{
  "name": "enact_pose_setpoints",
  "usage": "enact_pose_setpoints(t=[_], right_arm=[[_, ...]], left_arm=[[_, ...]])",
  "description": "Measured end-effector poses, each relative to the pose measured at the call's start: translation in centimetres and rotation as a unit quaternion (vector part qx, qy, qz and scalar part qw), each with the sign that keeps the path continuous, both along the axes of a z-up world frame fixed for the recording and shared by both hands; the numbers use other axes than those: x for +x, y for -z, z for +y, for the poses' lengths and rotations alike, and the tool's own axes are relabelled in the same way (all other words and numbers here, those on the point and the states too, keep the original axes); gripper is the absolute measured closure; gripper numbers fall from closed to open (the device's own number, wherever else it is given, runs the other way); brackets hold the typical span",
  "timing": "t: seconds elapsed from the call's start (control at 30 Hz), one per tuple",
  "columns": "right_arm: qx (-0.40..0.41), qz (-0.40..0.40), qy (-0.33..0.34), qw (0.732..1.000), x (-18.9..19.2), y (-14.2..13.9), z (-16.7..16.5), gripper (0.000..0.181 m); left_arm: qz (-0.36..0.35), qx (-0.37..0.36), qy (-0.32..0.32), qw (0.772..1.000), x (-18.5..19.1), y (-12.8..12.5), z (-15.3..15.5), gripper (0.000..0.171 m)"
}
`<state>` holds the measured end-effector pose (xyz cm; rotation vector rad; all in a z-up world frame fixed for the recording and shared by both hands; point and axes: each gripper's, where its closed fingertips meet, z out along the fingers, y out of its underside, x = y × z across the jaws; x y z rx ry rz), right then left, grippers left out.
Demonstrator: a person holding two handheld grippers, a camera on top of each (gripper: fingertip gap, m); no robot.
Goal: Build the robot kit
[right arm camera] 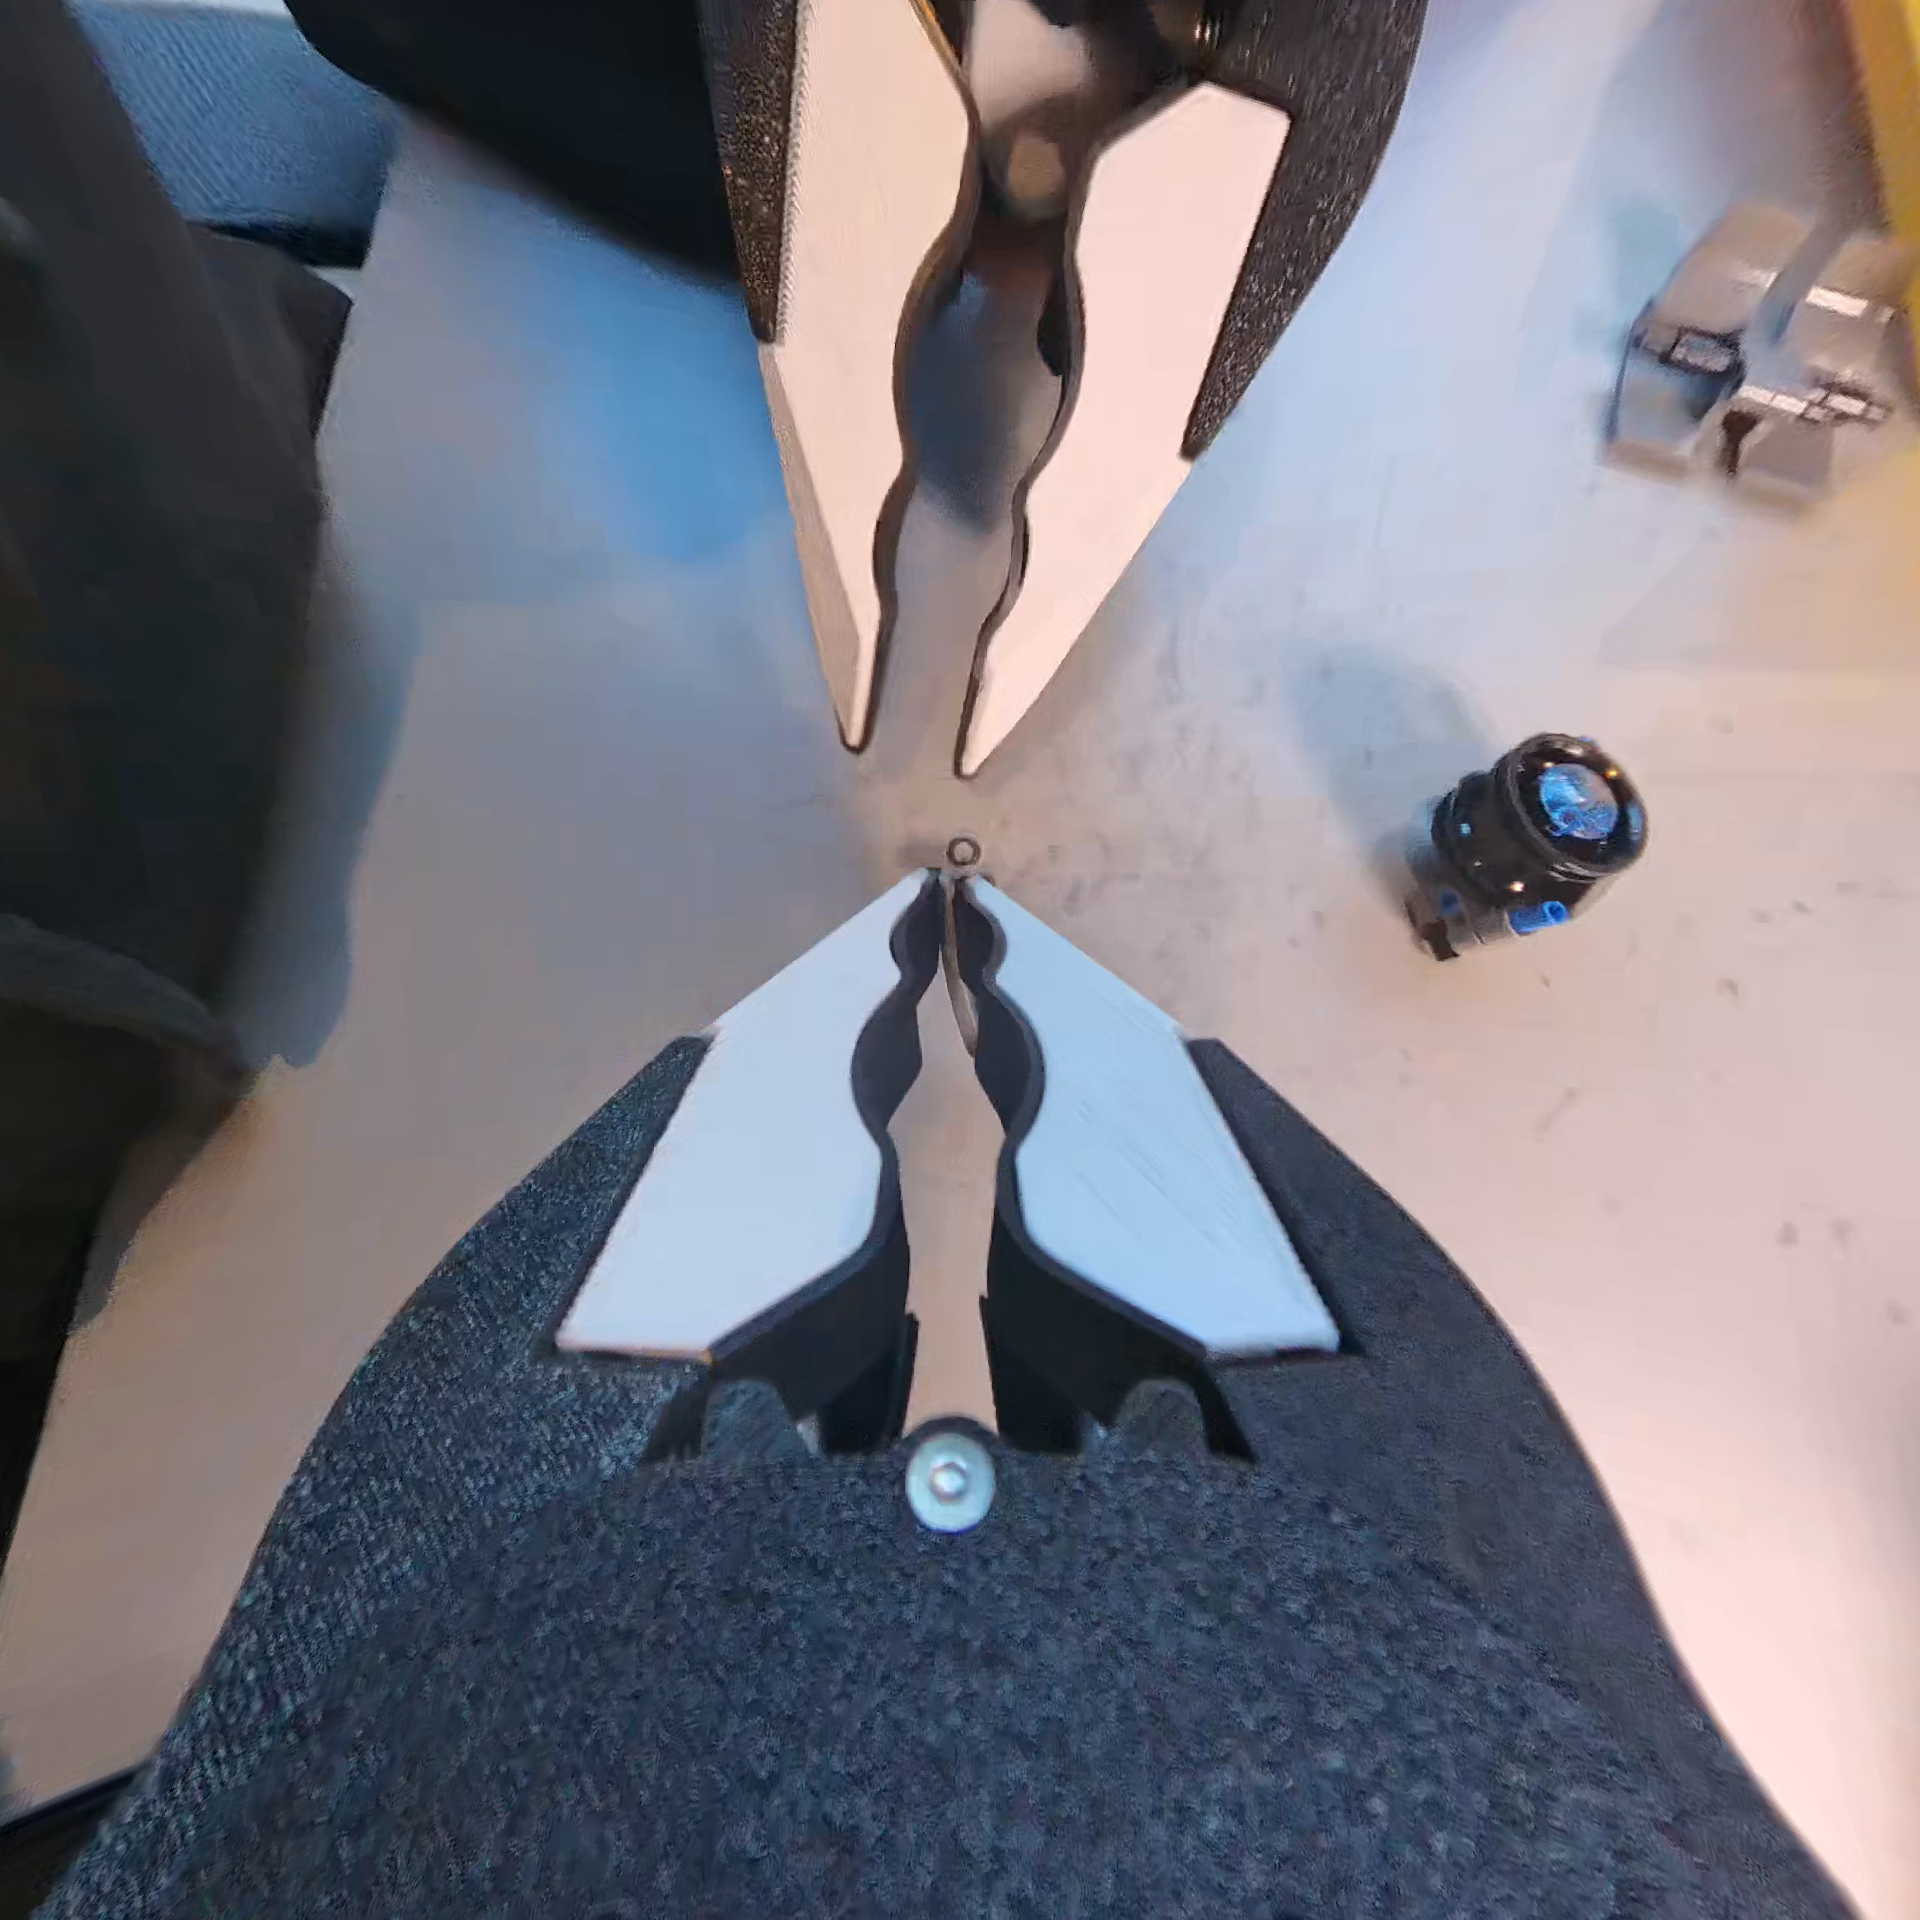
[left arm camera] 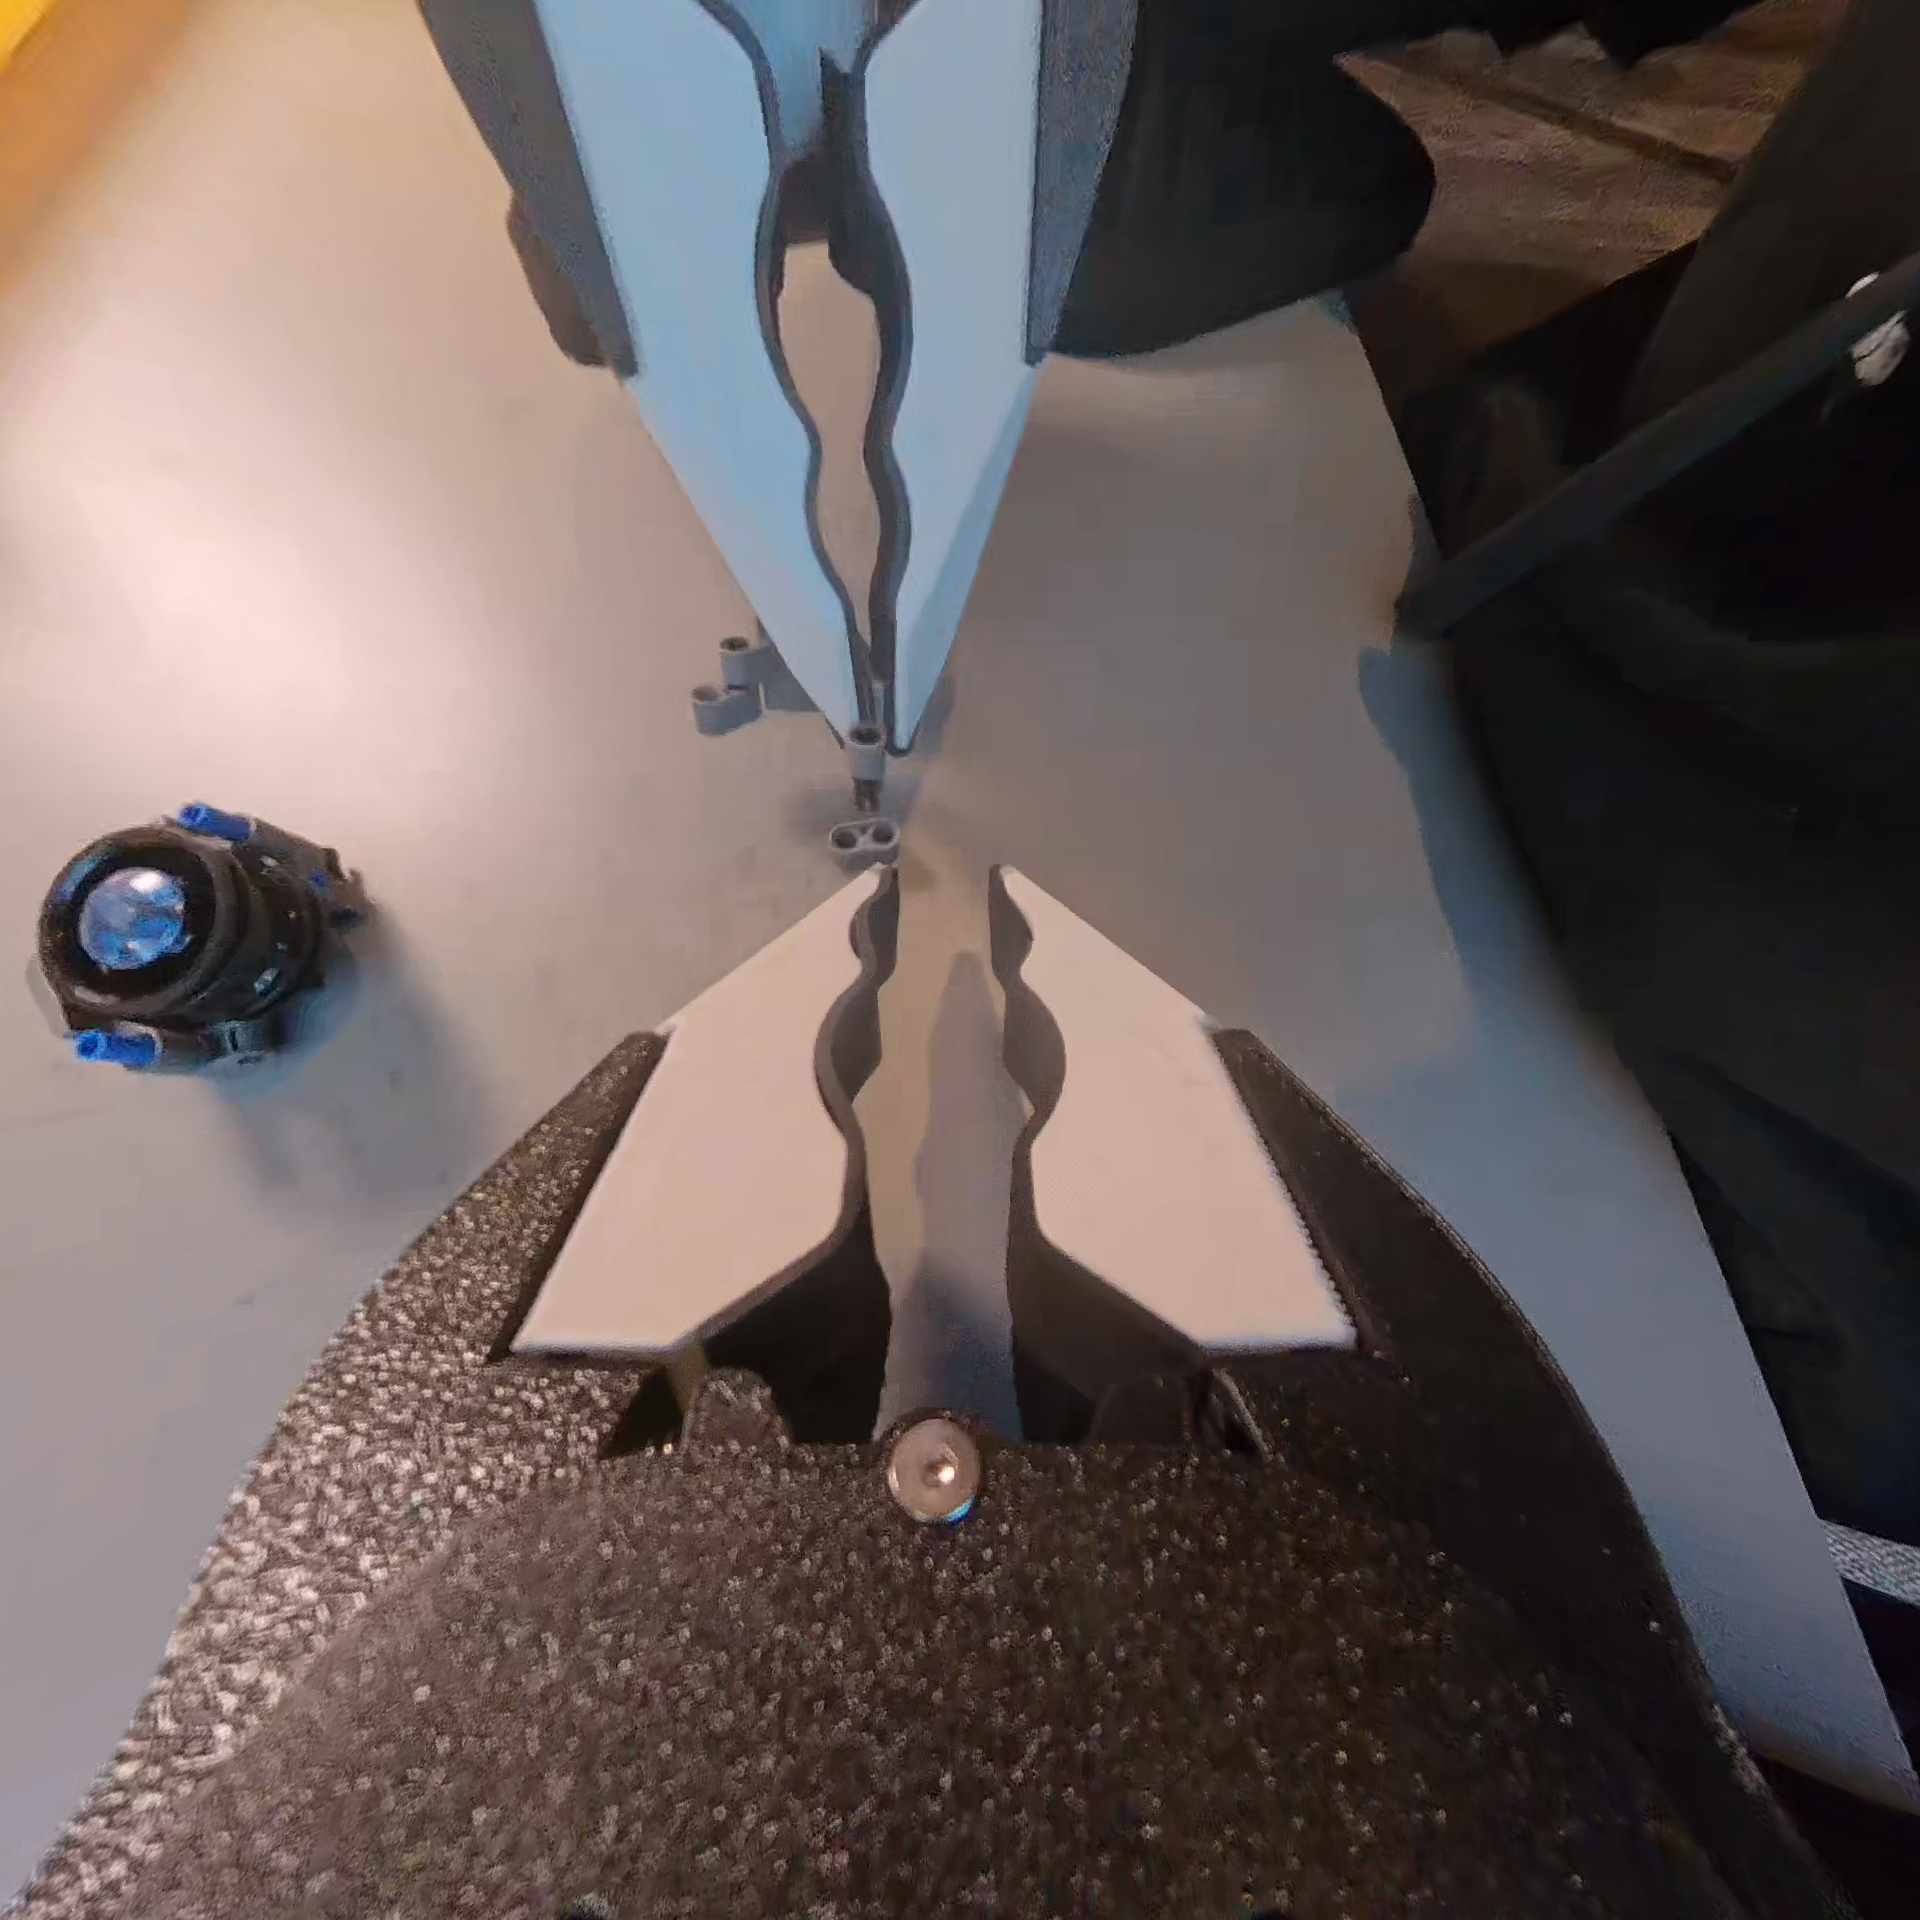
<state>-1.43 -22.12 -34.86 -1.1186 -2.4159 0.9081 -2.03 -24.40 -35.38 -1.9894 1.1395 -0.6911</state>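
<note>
Right gripper (right arm camera: 954, 878) is pinched on a small grey pin (left arm camera: 864, 753), held upright just above a two-hole grey connector (left arm camera: 862, 842) lying on the counter (left arm camera: 364, 520). Left gripper (left arm camera: 940, 883) is slightly open and empty, tips near the connector. Risk: the pin could slip or tilt in that thin tip grip, or nudge the loose connector away. The grippers face each other tip to tip. A black lens part (left arm camera: 171, 940) sits far left.
</note>
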Motion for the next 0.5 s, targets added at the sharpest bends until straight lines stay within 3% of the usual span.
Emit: enact_pose_setpoints(t=[0.27, 0.5], right_arm=[[0.027, -0.084, 0.018, 0.996, 0.2, 0.9, 0.0, 0.180], [0.037, -0.118, 0.037, 0.992, 0.4, 1.6, 0.0, 0.180]], left_arm=[[0.039, 0.003, -0.014, 0.999, -0.1, 1.6, 1.5, 0.144], [0.043, 0.035, -0.008, 0.998, 0.6, 0.9, 1.5, 0.162]])
